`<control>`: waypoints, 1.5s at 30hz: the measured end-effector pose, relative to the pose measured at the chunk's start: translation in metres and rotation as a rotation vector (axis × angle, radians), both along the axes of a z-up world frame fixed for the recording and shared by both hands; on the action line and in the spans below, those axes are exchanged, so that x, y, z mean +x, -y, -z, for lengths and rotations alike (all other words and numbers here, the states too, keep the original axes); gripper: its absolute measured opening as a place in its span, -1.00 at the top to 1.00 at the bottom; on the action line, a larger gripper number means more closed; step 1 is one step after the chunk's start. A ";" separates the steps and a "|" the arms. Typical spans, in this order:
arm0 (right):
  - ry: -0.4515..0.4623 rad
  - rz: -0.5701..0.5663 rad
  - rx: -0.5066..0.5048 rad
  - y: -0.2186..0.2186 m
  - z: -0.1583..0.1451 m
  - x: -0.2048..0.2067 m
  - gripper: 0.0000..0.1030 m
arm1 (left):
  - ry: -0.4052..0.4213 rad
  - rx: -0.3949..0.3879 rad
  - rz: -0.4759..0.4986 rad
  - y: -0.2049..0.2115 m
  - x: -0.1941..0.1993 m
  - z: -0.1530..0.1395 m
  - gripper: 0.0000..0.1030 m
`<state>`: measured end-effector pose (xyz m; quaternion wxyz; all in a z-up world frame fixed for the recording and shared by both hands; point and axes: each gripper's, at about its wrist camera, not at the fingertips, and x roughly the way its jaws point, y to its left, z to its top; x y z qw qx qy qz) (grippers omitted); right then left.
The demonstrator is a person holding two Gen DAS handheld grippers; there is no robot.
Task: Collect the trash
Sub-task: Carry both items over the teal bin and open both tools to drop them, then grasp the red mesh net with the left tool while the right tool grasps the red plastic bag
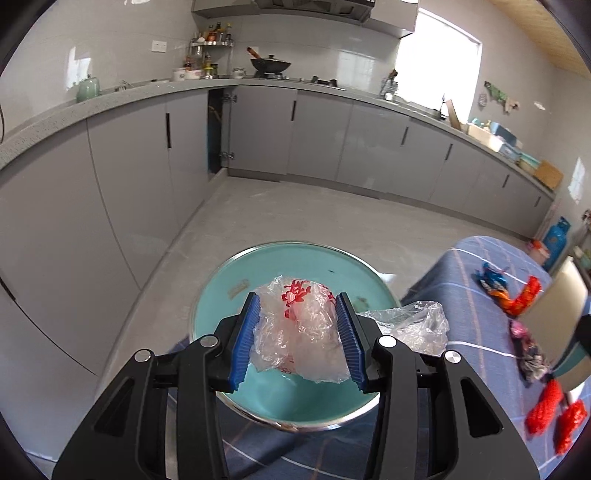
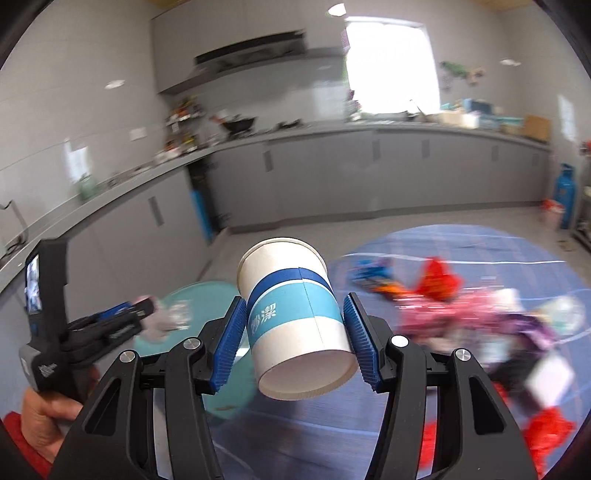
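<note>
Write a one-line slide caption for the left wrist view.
Left gripper clamps a crumpled clear plastic bag with red print above a round teal basin on the blue checked tablecloth.

Basin [image 1: 221, 280] left of wrappers [image 1: 517, 299], on table [image 1: 480, 258]

You are working in a home kitchen: grey cabinets [image 1: 258, 133] run in an L beneath a speckled grey counter [image 1: 155, 88], with a black wok [image 1: 270, 65] on the stove under a range hood [image 1: 314, 9]. A rack of sauce bottles [image 1: 210, 37] hangs on the tiled wall, a bright window [image 1: 439, 66] lights the sink side, and a blue gas cylinder [image 1: 557, 242] stands in the far corner. Nearest you is a table under a blue checked cloth [image 1: 476, 295].
</note>
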<state>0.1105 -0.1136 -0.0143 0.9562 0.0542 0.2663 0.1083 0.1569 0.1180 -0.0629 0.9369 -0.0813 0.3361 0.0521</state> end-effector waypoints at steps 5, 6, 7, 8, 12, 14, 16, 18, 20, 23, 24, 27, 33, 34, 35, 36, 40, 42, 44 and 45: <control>-0.065 -0.084 -0.012 -0.049 0.022 0.032 -0.07 | -0.025 0.053 -0.034 -0.012 0.012 0.008 0.16; -0.079 -0.090 -0.009 -0.053 0.025 0.037 -0.07 | -0.031 0.055 -0.039 -0.014 0.015 0.010 0.16; -0.099 -0.095 -0.003 -0.059 0.030 0.045 -0.07 | -0.036 0.057 -0.045 -0.017 0.018 0.012 0.16; -0.110 -0.098 0.003 -0.062 0.032 0.048 -0.07 | -0.039 0.061 -0.049 -0.020 0.020 0.014 0.16; -0.146 -0.136 0.028 -0.077 0.039 0.065 -0.07 | -0.052 0.081 -0.068 -0.031 0.029 0.020 0.15; -0.169 -0.156 0.063 -0.079 0.043 0.071 -0.08 | -0.068 0.087 -0.073 -0.035 0.036 0.025 0.05; -0.186 -0.179 0.104 -0.076 0.046 0.079 -0.34 | -0.075 0.098 -0.080 -0.038 0.041 0.028 -0.22; -0.208 -0.200 0.145 -0.076 0.048 0.087 -0.48 | -0.075 0.105 -0.092 -0.040 0.042 0.030 -0.44; -0.214 -0.191 0.161 -0.072 0.046 0.086 -0.48 | -0.075 0.102 -0.101 -0.042 0.040 0.029 -0.49; -0.169 -0.145 0.162 -0.060 0.034 0.074 -0.48 | -0.066 0.102 -0.112 -0.044 0.033 0.027 -0.50; -0.148 -0.127 0.150 -0.056 0.030 0.068 -0.48 | -0.062 0.103 -0.114 -0.044 0.030 0.026 -0.51; -0.092 -0.066 0.095 -0.040 0.019 0.046 -0.48 | -0.050 0.090 -0.111 -0.036 0.019 0.021 -0.53; -0.030 0.040 0.048 0.007 0.016 -0.002 -0.48 | -0.007 0.039 -0.025 -0.002 -0.004 0.008 -0.66; -0.025 0.058 0.039 0.014 0.017 -0.010 -0.48 | -0.002 0.043 0.002 0.008 -0.007 0.006 -0.66; -0.018 0.080 0.026 0.023 0.017 -0.019 -0.48 | 0.004 0.049 0.035 0.023 -0.010 0.004 -0.66; -0.015 0.102 0.013 0.031 0.019 -0.028 -0.48 | 0.006 0.052 0.052 0.030 -0.011 0.003 -0.66; -0.013 0.157 -0.011 0.056 0.027 -0.051 -0.48 | 0.005 0.062 0.143 0.075 -0.025 0.001 -0.67; -0.009 0.193 -0.026 0.068 0.031 -0.064 -0.48 | 0.012 0.074 0.177 0.091 -0.033 0.000 -0.70; -0.009 0.223 -0.030 0.081 0.036 -0.075 -0.49 | 0.021 0.088 0.213 0.108 -0.042 0.001 -0.77; -0.009 0.234 -0.028 0.085 0.037 -0.079 -0.49 | 0.023 0.090 0.228 0.115 -0.045 0.002 -0.77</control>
